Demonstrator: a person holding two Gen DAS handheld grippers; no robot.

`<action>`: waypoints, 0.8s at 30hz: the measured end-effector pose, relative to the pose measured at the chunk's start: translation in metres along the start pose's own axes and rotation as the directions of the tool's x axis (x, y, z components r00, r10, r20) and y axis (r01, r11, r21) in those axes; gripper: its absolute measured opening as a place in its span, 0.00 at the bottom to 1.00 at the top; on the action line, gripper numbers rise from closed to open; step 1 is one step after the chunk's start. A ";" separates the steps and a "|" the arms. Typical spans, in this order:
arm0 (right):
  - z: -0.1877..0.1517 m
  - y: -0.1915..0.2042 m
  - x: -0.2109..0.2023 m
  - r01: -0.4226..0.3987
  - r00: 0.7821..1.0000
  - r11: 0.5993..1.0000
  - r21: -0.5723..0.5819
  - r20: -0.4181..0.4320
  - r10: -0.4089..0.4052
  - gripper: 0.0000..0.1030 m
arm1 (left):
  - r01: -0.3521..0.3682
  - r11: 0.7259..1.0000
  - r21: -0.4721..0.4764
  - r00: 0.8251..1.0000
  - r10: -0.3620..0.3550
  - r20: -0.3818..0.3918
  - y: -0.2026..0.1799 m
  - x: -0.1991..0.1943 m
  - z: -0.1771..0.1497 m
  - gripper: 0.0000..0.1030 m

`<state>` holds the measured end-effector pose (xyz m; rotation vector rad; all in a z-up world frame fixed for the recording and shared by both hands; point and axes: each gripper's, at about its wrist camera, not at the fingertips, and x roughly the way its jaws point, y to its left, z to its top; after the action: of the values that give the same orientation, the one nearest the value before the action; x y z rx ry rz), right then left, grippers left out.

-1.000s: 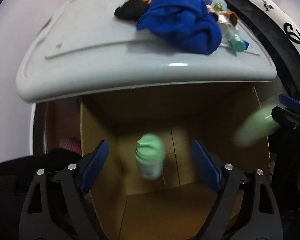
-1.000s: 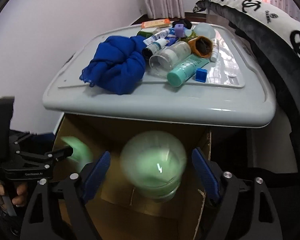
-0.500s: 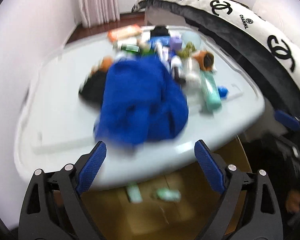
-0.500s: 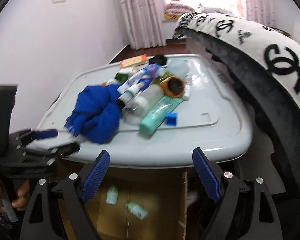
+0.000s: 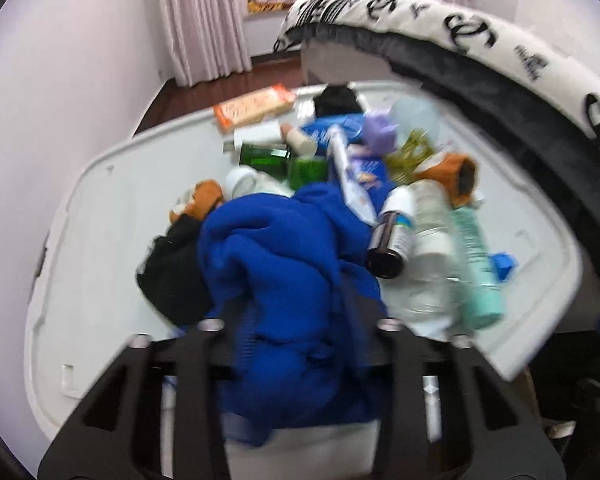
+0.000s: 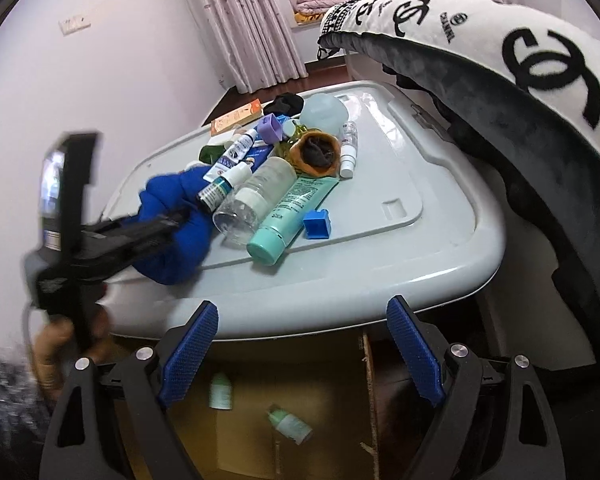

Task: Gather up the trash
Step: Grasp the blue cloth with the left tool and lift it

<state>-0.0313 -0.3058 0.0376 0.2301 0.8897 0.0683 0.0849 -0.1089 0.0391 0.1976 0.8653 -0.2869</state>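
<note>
1. Left wrist view, blurred: the left claw [image 5: 296, 332] has its fingers pressed into a crumpled blue cloth [image 5: 284, 264], clamped on it.
2. That cloth is a deep royal blue, soft and bunched into folds, and sits at the near edge of the grey lid [image 6: 440, 248] that serves as a counter.
3. Just beside the cloth lies a heap of trash: a clear plastic bottle [image 6: 256, 196], a mint-green tube [image 6: 288, 216], a small blue cap [image 6: 317, 224] and a dark dropper bottle [image 5: 392, 240].
4. Right wrist view: the right claw [image 6: 300, 356] hangs with its blue pads well apart, holding nothing, just in front of the lid's edge.
5. Below it a cardboard box [image 6: 332, 432] holds two pale green bottles [image 6: 220, 392], both lying on its floor.
6. A black-and-white blanket [image 6: 540, 60] drapes to the right.
</note>
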 end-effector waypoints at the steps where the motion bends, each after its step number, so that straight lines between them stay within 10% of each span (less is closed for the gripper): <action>1: 0.000 0.003 -0.001 0.012 1.000 1.000 -0.020 0.006 -0.011 0.73 | 0.023 1.000 -0.006 1.000 -0.023 0.017 0.003 -0.016 0.000 0.13; 9: 0.012 0.005 0.007 -0.025 0.999 1.000 -0.001 -0.028 0.025 0.72 | 0.061 0.987 -0.149 0.993 -0.045 0.109 0.053 -0.114 -0.031 0.11; 24: 0.096 0.013 0.107 0.110 0.962 0.994 0.004 -0.253 -0.106 0.72 | 0.084 0.954 -0.287 0.994 -0.059 0.096 0.094 -0.100 -0.072 0.11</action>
<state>0.1108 -0.2934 0.0171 0.1920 1.1559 -0.0129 0.0025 0.0169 0.0763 -0.1203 0.8189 -0.2308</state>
